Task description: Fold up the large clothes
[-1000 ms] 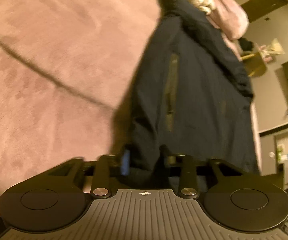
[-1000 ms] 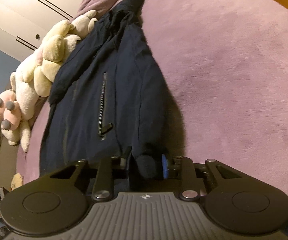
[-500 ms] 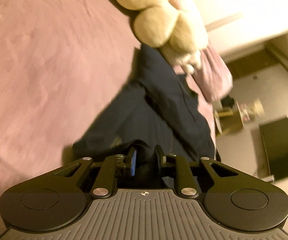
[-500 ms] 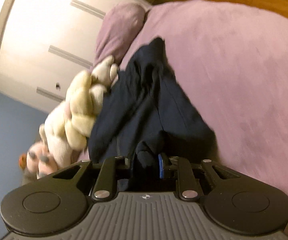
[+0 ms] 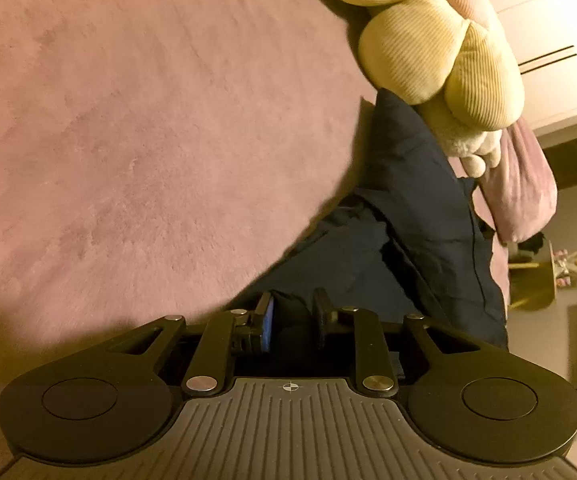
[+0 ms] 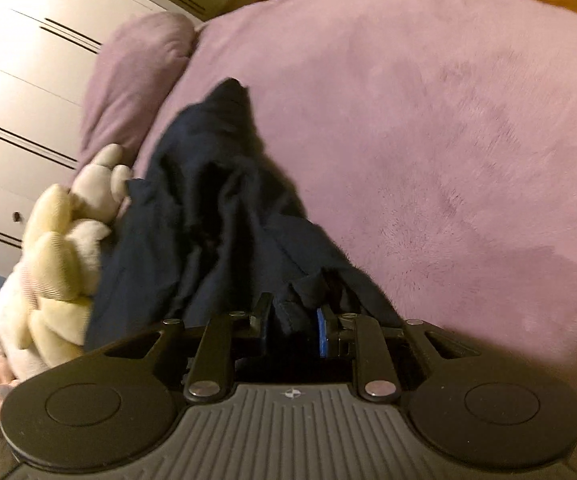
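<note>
A dark navy jacket lies bunched on the mauve plush bedspread. My left gripper is shut on a fold of the jacket's near edge. In the right wrist view the same jacket runs from my fingers toward the pillow, crumpled and doubled on itself. My right gripper is shut on another fold of its near edge. The bedspread spreads to the right of it.
A cream and white plush toy lies against the jacket's far side. A mauve pillow sits at the head of the bed. White wardrobe doors stand behind. A yellow side table stands beyond the bed.
Both grippers have carried the jacket's near edge toward its collar end. The jacket went from spread out long to bunched and doubled. The plush toy and pillow now look much closer.
</note>
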Motion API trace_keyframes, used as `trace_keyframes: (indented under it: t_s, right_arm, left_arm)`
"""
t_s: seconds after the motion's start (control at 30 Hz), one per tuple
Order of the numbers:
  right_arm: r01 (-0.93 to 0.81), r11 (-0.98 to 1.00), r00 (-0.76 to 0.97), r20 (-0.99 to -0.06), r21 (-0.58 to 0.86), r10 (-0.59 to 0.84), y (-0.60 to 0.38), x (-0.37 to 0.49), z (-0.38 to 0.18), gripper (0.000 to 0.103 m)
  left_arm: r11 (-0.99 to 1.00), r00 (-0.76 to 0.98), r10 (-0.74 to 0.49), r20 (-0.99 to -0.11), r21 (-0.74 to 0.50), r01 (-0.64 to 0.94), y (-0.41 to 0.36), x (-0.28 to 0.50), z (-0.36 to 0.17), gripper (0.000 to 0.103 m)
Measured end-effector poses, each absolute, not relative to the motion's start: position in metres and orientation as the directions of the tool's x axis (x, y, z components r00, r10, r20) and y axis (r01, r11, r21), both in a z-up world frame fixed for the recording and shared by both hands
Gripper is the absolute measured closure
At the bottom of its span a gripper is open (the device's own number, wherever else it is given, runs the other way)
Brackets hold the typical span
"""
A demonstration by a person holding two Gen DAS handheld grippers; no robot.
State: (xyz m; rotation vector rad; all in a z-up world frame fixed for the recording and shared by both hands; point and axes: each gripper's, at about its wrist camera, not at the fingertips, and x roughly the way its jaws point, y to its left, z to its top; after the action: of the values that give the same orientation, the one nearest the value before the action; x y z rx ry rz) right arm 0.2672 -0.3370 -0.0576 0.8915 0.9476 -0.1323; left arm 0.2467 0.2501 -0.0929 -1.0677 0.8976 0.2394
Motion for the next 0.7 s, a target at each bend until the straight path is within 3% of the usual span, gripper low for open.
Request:
trace_keyframes:
  t_s: [0.1, 0.17, 0.27, 0.3, 0.33, 0.37, 0.43, 0.57, 0.7]
  right_arm:
    - [0.440, 0.666, 0.605, -0.747, 0.603, 0.276, -0.336, 0.270, -0.061, 0.082]
    - [0.413, 0.664, 0.602, -0.734, 0.623, 0.315, -0.343, 0.270, -0.058, 0.077]
    - [0.330, 0.653, 0.663, -0.660, 0.682, 0.354, -0.358, 0.260, -0.035, 0.048]
    - [0.286, 0.673, 0.707, -0.624, 0.682, 0.332, -0.363, 0.251, -0.021, 0.026]
    - [0.254, 0.708, 0.747, -0.599, 0.659, 0.290, -0.365, 0.242, -0.009, 0.017]
    - [0.227, 0.741, 0.773, -0.580, 0.631, 0.257, -0.367, 0.234, 0.001, 0.017]
    - [0.166, 0.800, 0.780, -0.573, 0.576, 0.251, -0.366, 0.222, 0.012, 0.017]
    - [0.084, 0.914, 0.712, -0.666, 0.397, 0.224, -0.340, 0.222, 0.007, 0.018]
    - [0.005, 0.951, 0.675, -0.703, 0.309, 0.224, -0.315, 0.227, -0.001, 0.026]
  left_arm:
    - [0.428, 0.675, -0.272, -0.686, -0.714, -0.554, 0.260, 0.238, -0.091, 0.065]
    - [0.392, 0.726, -0.265, -0.635, -0.759, -0.520, 0.267, 0.225, -0.080, 0.043]
    - [0.451, 0.766, -0.241, -0.596, -0.768, -0.455, 0.274, 0.209, -0.059, 0.039]
    - [0.485, 0.777, -0.225, -0.588, -0.759, -0.434, 0.275, 0.204, -0.051, 0.038]
    - [0.523, 0.787, -0.214, -0.579, -0.748, -0.409, 0.274, 0.200, -0.045, 0.029]
    - [0.572, 0.792, -0.209, -0.574, -0.729, -0.377, 0.271, 0.198, -0.039, 0.016]
    - [0.649, 0.792, -0.209, -0.574, -0.687, -0.327, 0.261, 0.198, -0.032, 0.009]
    - [0.724, 0.790, -0.260, -0.555, -0.654, -0.220, 0.239, 0.203, -0.031, 0.007]
    - [0.754, 0.792, -0.282, -0.541, -0.635, -0.166, 0.232, 0.196, -0.031, 0.006]
